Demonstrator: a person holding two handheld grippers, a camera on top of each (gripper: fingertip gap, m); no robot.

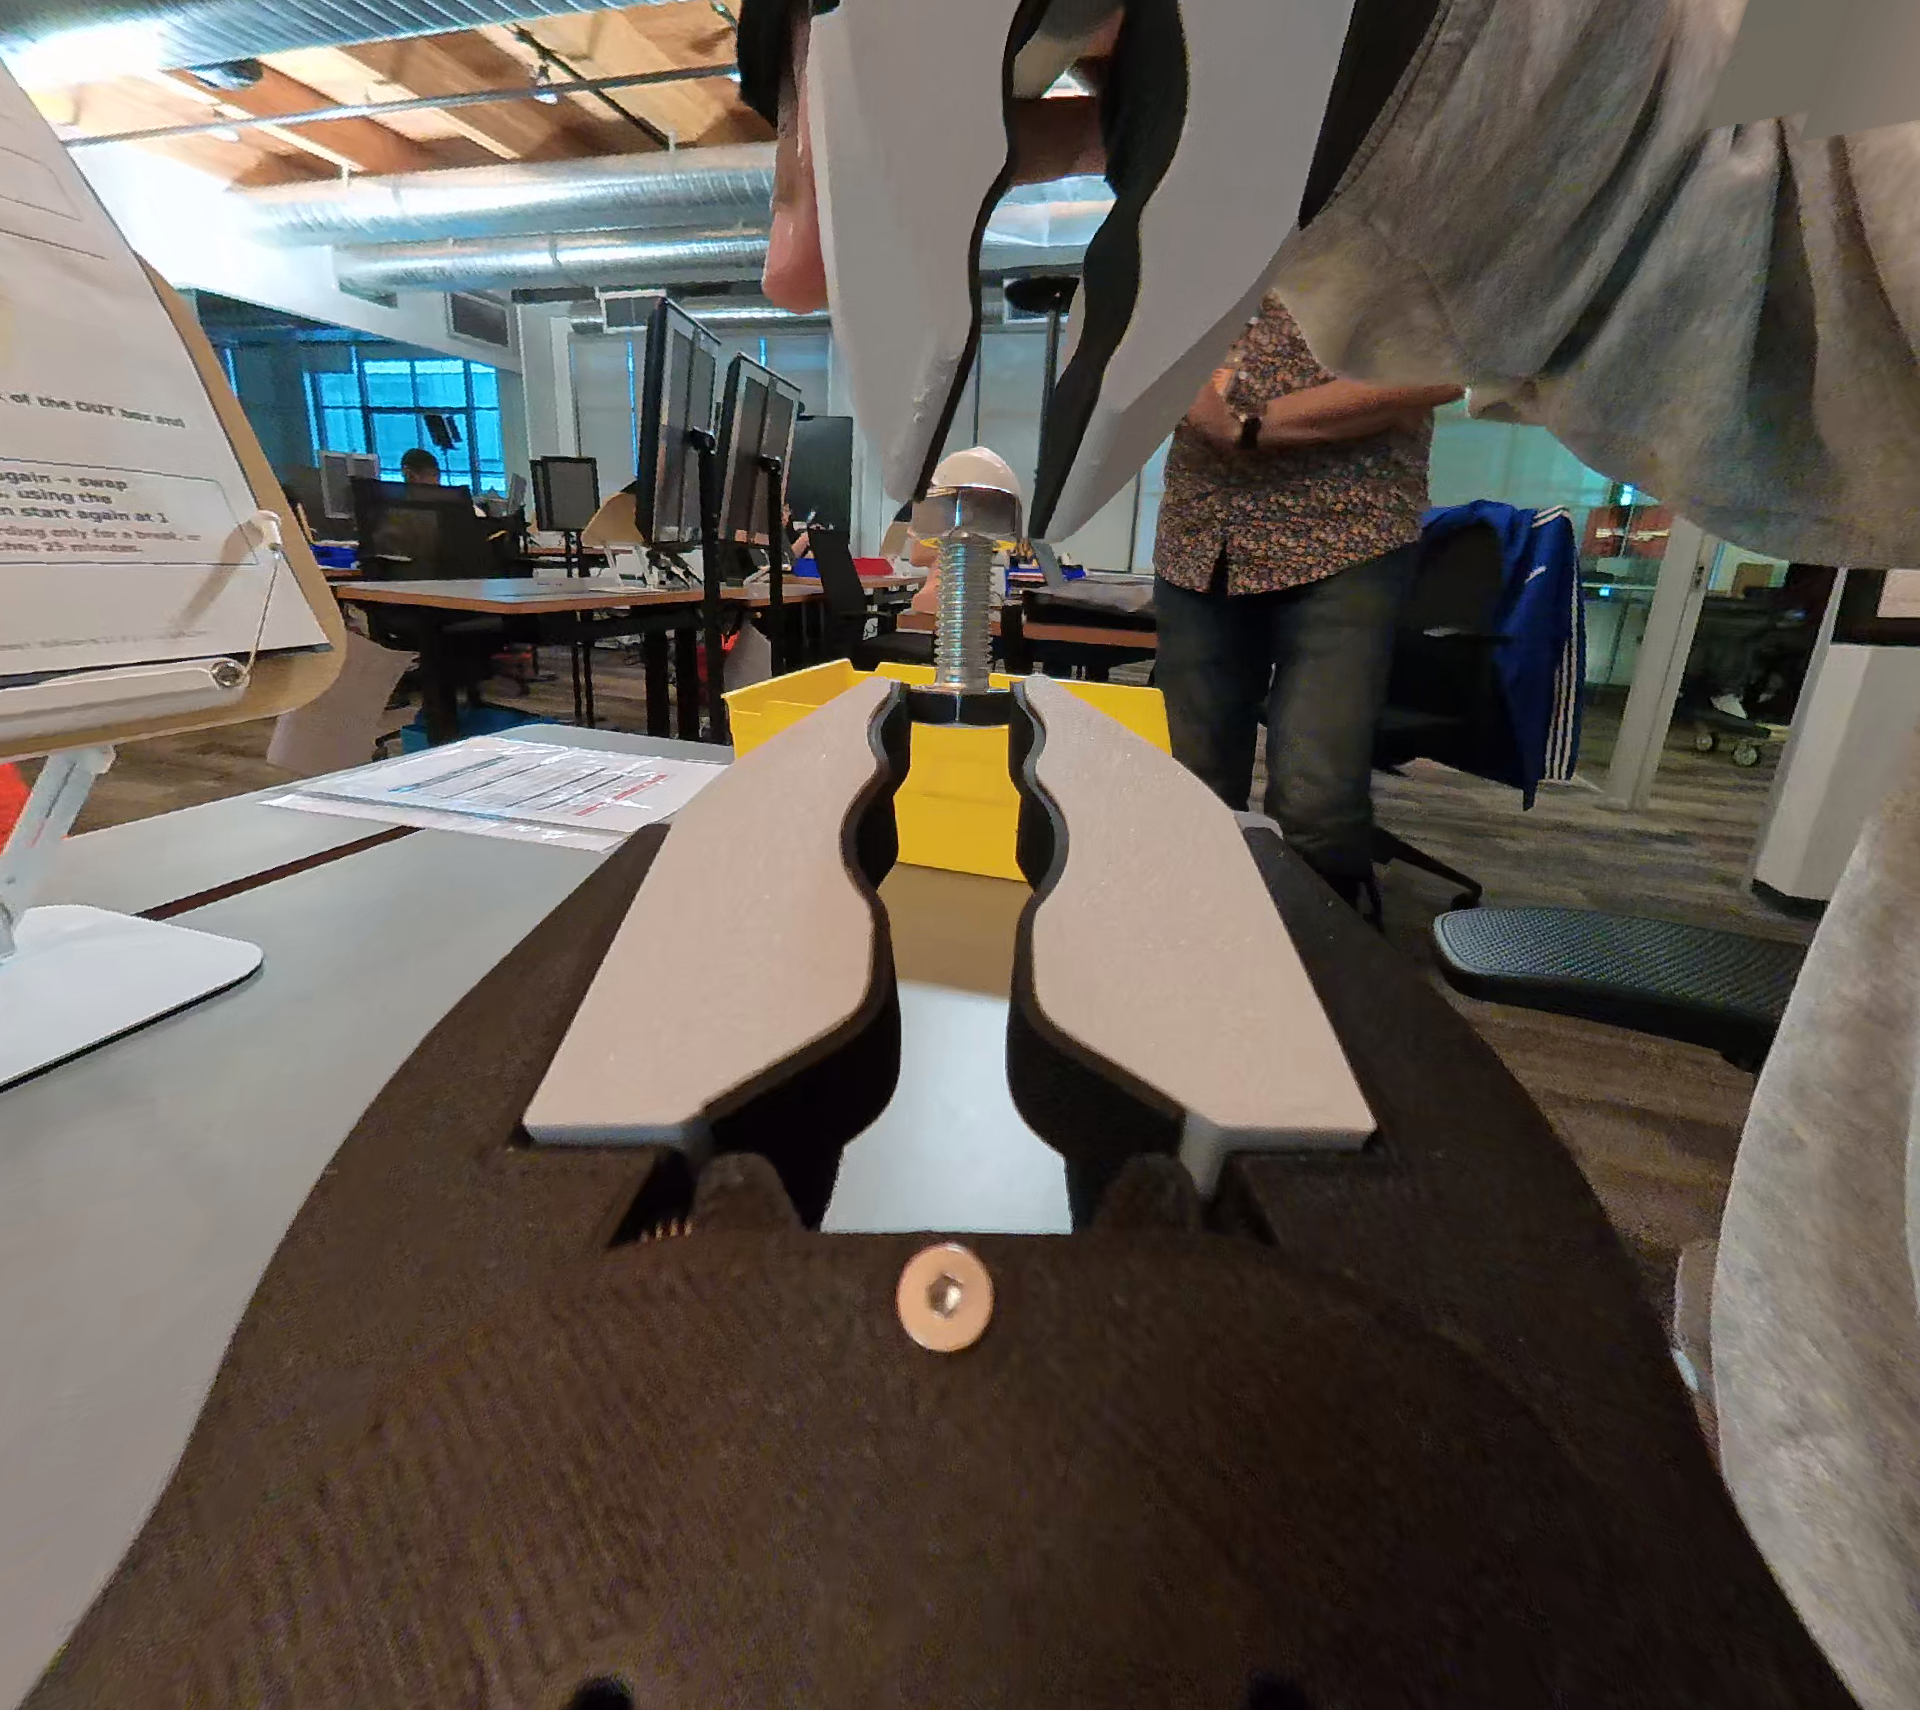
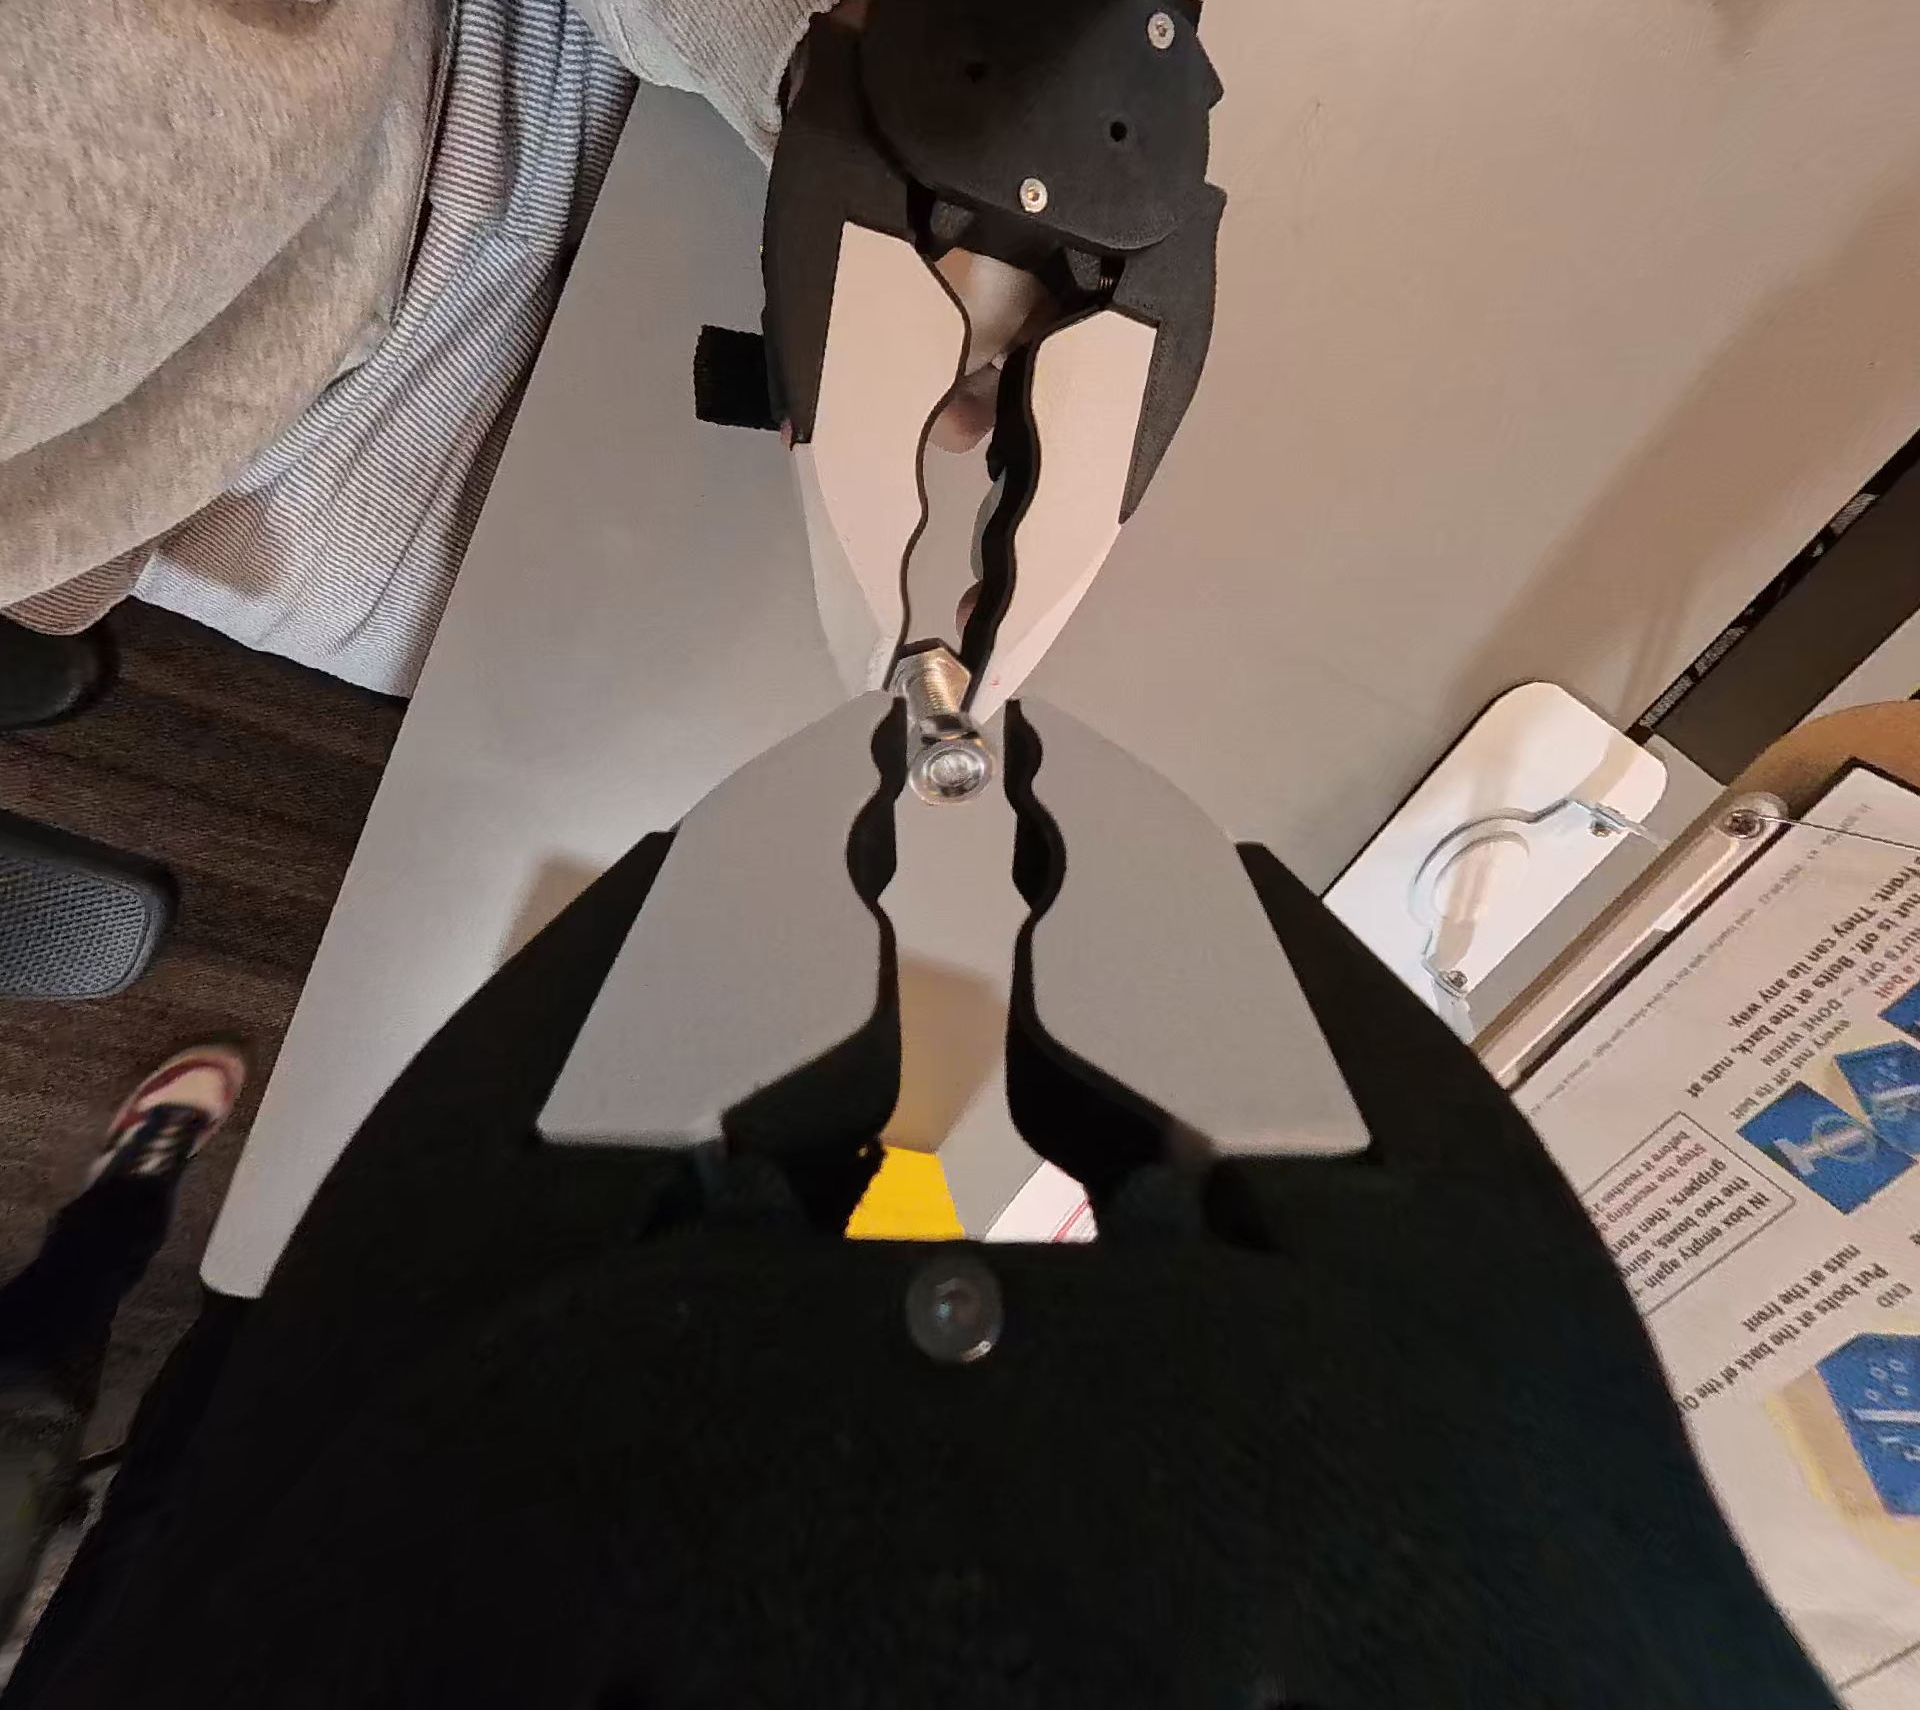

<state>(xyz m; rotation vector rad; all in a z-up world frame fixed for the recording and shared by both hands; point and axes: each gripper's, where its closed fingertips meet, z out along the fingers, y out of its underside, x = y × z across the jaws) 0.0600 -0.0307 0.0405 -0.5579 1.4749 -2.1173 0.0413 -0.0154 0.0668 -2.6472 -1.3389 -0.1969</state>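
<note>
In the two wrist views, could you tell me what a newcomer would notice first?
A silver bolt stands upright between the two grippers: the left gripper grips the nut at its lower end, and the right gripper comes down around its head. Behind them sits a yellow bin on the grey table.

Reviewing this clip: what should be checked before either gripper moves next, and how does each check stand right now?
1. Left gripper shut on the nut: ok.
2. Bolt standing upright out of the nut: ok.
3. Right gripper straddling the bolt head: ok.
4. Right gripper clamped on the bolt head: not ok; a gap shows beside the head in the right wrist view.
5. Depth of thread inside the nut: cannot tell; the fingers hide it.
6. Yellow bin directly under the nut: cannot tell.
</note>
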